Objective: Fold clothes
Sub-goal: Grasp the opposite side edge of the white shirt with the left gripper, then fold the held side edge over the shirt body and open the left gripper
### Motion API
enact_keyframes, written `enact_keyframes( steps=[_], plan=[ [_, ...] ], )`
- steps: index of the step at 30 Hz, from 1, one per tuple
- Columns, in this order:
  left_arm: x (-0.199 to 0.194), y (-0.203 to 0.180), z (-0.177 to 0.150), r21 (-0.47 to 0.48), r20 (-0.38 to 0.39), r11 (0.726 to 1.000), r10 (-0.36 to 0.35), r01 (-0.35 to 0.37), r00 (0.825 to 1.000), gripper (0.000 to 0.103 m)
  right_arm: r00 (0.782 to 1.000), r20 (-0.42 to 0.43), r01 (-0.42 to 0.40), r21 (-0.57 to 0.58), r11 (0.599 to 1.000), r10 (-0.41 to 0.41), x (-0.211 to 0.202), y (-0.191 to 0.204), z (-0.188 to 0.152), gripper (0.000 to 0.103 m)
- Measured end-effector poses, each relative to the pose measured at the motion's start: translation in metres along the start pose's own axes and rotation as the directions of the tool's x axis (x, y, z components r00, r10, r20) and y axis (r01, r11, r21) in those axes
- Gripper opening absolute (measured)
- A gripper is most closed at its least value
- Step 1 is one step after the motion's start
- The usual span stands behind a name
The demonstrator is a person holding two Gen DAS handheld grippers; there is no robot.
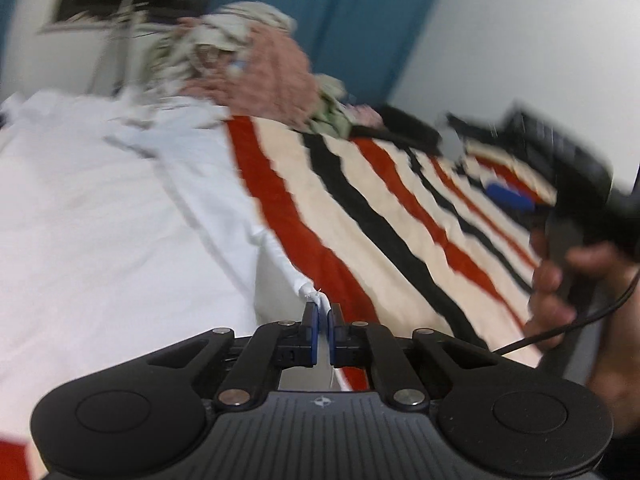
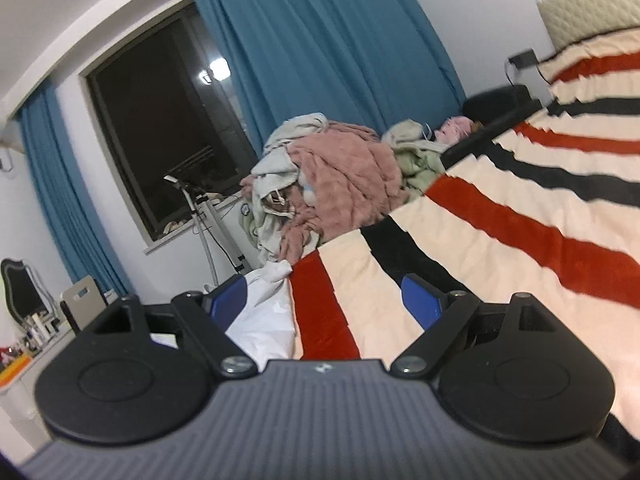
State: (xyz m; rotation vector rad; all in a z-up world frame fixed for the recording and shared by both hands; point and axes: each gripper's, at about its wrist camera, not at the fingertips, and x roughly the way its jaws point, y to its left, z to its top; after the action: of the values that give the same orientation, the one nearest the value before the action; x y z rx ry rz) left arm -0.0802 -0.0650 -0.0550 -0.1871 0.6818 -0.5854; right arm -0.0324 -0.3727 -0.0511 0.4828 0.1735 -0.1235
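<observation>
A white garment (image 1: 100, 208) lies spread on the striped blanket (image 1: 360, 208) in the left wrist view. My left gripper (image 1: 323, 316) is shut on a pinched corner of it, and the cloth pulls taut from the blue pads. In that same view the right gripper (image 1: 508, 196) hovers at the far right over the blanket, held by a hand (image 1: 560, 280). In the right wrist view my right gripper (image 2: 324, 292) stands open with nothing between its fingers, and part of the white garment (image 2: 264, 316) shows beside its left finger.
A heap of pink and pale clothes (image 2: 332, 184) sits at the far edge of the bed. Blue curtains (image 2: 320, 40) and a dark window (image 2: 160, 120) stand behind it. A headboard (image 2: 592, 4) is at the upper right. A cluttered desk (image 2: 24, 344) is at the left.
</observation>
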Motion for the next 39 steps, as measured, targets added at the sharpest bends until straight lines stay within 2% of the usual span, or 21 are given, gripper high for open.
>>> enact_keyframes(
  steps=[2,4,8,10,13,15,17,20,23,26,27,29,30,34,38,39],
  plan=[
    [-0.017,0.023,-0.002,-0.090,-0.023,0.995,0.030,-0.032,0.999,0.005,1.000,-0.013,-0.002,-0.017,1.000,0.001,0.001,0.004,-0.002,0.086],
    [-0.027,0.047,-0.008,-0.179,-0.078,0.981,0.067,-0.080,0.995,0.005,0.999,-0.033,-0.004,-0.021,1.000,0.003,0.003,0.007,-0.003,0.086],
    [-0.029,0.088,-0.019,-0.291,-0.195,0.936,0.145,-0.198,0.970,0.001,0.998,-0.064,-0.014,-0.029,0.999,0.012,0.005,0.013,-0.006,0.086],
    [-0.026,0.103,-0.023,-0.335,-0.222,0.916,0.153,-0.223,0.963,0.001,0.997,-0.072,-0.016,-0.040,0.999,0.013,0.005,0.016,-0.008,0.086],
    [-0.024,0.111,-0.018,-0.374,-0.217,0.907,0.120,-0.196,0.969,0.004,0.996,-0.085,-0.020,-0.050,0.999,0.016,0.006,0.020,-0.010,0.086],
    [-0.024,0.110,-0.013,-0.363,-0.200,0.914,0.114,-0.182,0.973,0.015,0.996,-0.092,-0.022,-0.054,0.998,0.017,0.007,0.022,-0.012,0.086],
    [-0.022,0.107,-0.009,-0.359,-0.191,0.919,0.099,-0.163,0.977,0.041,0.995,-0.099,-0.025,-0.060,0.998,0.019,0.008,0.025,-0.013,0.086],
    [-0.020,0.108,-0.007,-0.384,-0.179,0.914,0.069,-0.134,0.981,0.066,0.993,-0.111,-0.033,-0.064,0.997,0.026,0.008,0.028,-0.016,0.086],
    [-0.008,0.112,-0.005,-0.404,-0.186,0.904,0.068,-0.139,0.980,0.068,0.991,-0.129,-0.048,-0.069,0.996,0.039,0.010,0.031,-0.019,0.086],
    [0.013,0.125,-0.001,-0.434,-0.213,0.889,0.060,-0.150,0.975,0.064,0.987,-0.154,-0.064,-0.077,0.995,0.052,0.013,0.036,-0.023,0.086],
    [0.023,0.127,0.000,-0.445,-0.225,0.885,0.038,-0.138,0.974,0.062,0.985,-0.163,-0.069,-0.080,0.994,0.056,0.014,0.038,-0.024,0.086],
    [0.039,0.129,0.002,-0.464,-0.251,0.878,-0.005,-0.116,0.968,0.046,0.982,-0.178,-0.075,-0.092,0.993,0.058,0.016,0.041,-0.027,0.086],
    [0.044,0.128,0.002,-0.458,-0.258,0.883,-0.023,-0.101,0.966,0.044,0.981,-0.186,-0.077,-0.100,0.992,0.057,0.017,0.042,-0.029,0.086],
    [0.049,0.123,-0.001,-0.432,-0.267,0.899,-0.053,-0.070,0.962,0.006,0.975,-0.216,-0.075,-0.123,0.990,0.047,0.022,0.046,-0.035,0.086],
    [0.030,0.117,-0.002,-0.379,-0.254,0.921,-0.008,-0.091,0.967,0.003,0.970,-0.240,-0.080,-0.123,0.989,0.049,0.026,0.049,-0.038,0.086],
    [0.022,0.113,-0.001,-0.342,-0.251,0.932,0.036,-0.123,0.967,0.003,0.969,-0.241,-0.083,-0.122,0.989,0.052,0.025,0.049,-0.038,0.086]
  ],
)
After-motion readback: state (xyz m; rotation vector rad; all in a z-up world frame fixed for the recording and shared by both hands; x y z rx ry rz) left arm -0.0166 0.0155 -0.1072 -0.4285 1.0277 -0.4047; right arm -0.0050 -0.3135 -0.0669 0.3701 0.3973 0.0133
